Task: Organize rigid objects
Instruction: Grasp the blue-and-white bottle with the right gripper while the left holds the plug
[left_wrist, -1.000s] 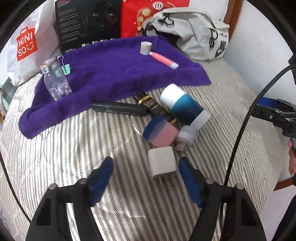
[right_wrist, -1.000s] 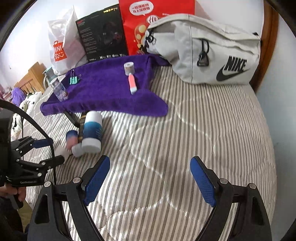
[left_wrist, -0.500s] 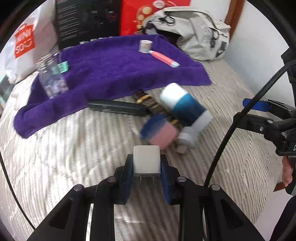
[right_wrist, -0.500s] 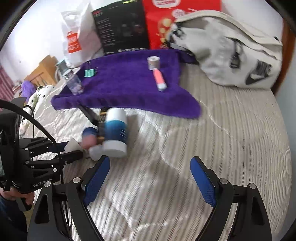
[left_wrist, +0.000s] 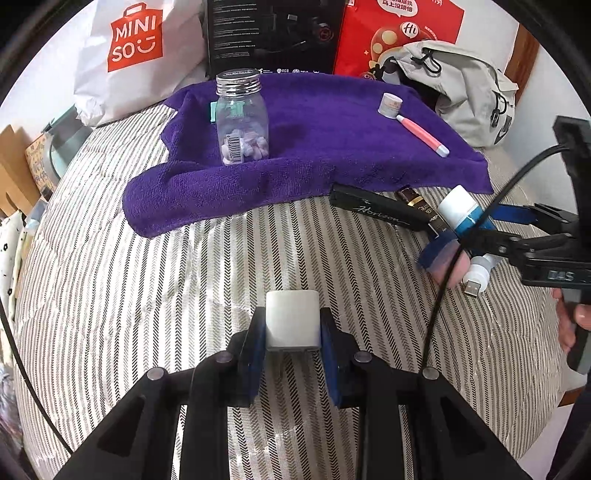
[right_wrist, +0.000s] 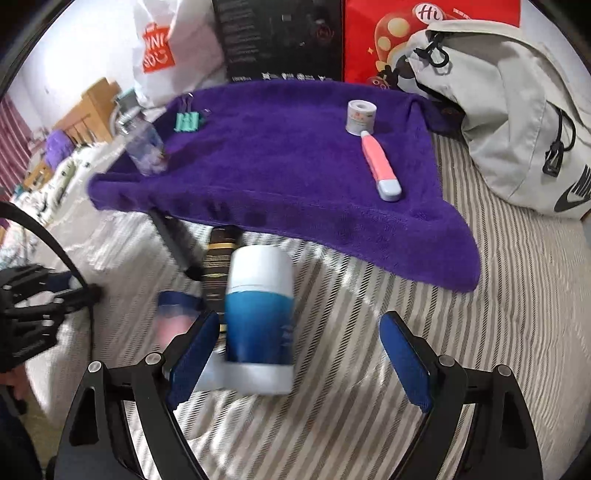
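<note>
My left gripper is shut on a white charger cube, held above the striped bed. A purple towel lies ahead with a clear jar, a tape roll and a pink pen on it. My right gripper is open, its fingers on either side of the blue-and-white bottle that lies on the bed. Beside the bottle lie a pink-and-blue item, a dark gold-banded tube and a black case. Green binder clips rest on the towel's far left.
A grey backpack sits at the back right against the wall. A black box, a red box and a white shopping bag line the back. A white USB plug lies by the bottle.
My left gripper closed on the charger cube and carried it left, toward the towel's near edge. My right gripper moved in from the bare bed to straddle the bottle.
</note>
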